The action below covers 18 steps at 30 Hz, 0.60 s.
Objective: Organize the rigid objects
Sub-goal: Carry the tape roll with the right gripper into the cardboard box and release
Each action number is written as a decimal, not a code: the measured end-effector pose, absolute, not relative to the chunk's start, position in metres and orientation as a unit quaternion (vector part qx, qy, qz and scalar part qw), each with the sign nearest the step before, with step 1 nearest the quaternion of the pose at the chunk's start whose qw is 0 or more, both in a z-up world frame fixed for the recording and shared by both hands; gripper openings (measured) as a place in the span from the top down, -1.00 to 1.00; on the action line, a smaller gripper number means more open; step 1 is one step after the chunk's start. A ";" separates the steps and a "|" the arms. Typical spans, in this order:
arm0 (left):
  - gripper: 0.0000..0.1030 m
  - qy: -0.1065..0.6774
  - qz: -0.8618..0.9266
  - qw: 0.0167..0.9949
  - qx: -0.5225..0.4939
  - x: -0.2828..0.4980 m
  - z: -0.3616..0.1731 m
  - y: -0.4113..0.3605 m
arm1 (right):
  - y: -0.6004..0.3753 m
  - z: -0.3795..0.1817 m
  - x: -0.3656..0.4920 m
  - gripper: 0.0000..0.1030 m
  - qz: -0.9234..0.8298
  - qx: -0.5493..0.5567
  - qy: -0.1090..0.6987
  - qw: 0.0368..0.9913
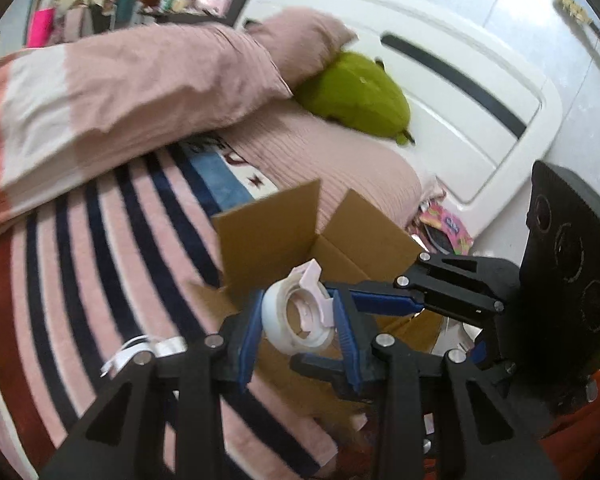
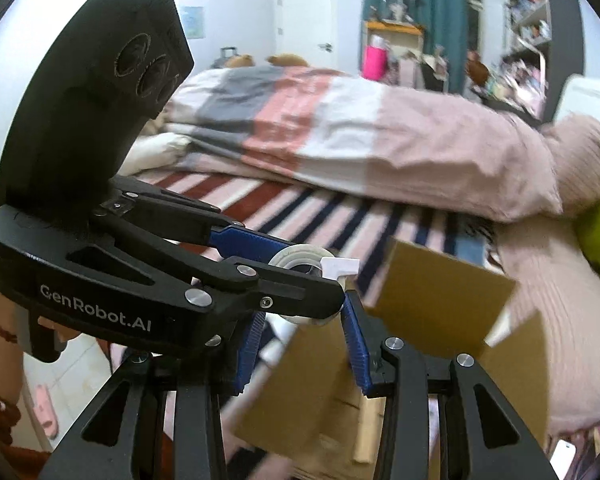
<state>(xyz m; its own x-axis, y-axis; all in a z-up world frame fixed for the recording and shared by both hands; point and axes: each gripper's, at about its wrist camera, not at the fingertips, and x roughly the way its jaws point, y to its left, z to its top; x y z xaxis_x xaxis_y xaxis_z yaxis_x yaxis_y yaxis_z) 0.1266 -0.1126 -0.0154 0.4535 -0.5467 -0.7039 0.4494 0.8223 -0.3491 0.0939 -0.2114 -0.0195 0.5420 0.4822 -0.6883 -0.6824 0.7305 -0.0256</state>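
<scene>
My left gripper (image 1: 298, 320) is shut on a white tape dispenser roll (image 1: 296, 314) with a pale pink cutter, held above the near edge of an open cardboard box (image 1: 284, 224) on the striped bed. The roll also shows in the right wrist view (image 2: 300, 258), held between the left gripper's blue fingers (image 2: 244, 240). My right gripper (image 2: 304, 344) is open and empty, just below the roll and over the box (image 2: 432, 296). In the left wrist view the right gripper (image 1: 384, 306) reaches in from the right, next to the roll.
A striped pink and navy blanket (image 1: 100, 248) covers the bed. A folded duvet (image 1: 120, 92), a pink pillow (image 1: 300, 40) and a green plush (image 1: 356, 96) lie behind the box. A white headboard (image 1: 460, 100) stands at the right. Loose white strips (image 1: 140, 350) lie on the blanket.
</scene>
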 end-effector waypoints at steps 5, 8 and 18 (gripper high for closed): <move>0.38 0.487 -0.300 0.820 -0.023 0.153 -0.029 -0.150 | -0.238 -0.029 0.115 0.33 0.311 -0.161 0.393 0.851; 0.38 0.501 -0.293 0.814 0.001 0.157 -0.034 -0.166 | -0.248 -0.036 0.120 0.33 0.301 -0.164 0.416 0.842; -0.20 0.476 -0.274 0.835 0.010 0.146 -0.018 -0.159 | -0.252 -0.043 0.119 0.08 0.290 -0.172 0.427 0.839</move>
